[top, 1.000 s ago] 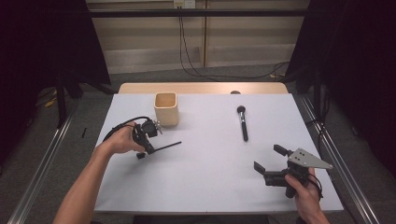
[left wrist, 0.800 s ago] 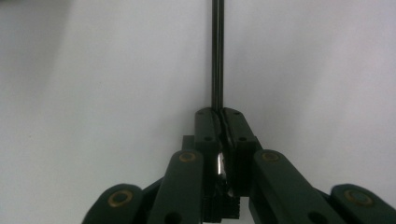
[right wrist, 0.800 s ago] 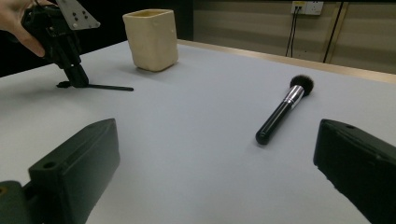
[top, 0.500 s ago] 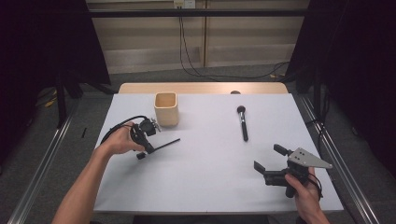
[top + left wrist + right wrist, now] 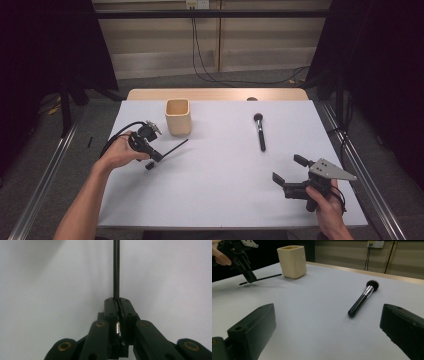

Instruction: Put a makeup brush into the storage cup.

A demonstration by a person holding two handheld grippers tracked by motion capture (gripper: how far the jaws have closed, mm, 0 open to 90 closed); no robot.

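The left tool [image 5: 151, 159], clenched on a thin brush [image 5: 172, 148], has edged toward the cup [image 5: 178, 116] near the desk's [image 5: 220, 200] far-left corner, likely for dropping in; the right tool [image 5: 289, 174] rests released.

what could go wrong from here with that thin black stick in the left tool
1. The left tool pinches the thin black stick near one end, so the long free length could swivel or slip out.
2. The stick's far tip lies close to the beige square cup; a careless swing might knock the cup.
3. The right tool waits open, apart from the black-handled makeup brush, so it cannot steady anything.
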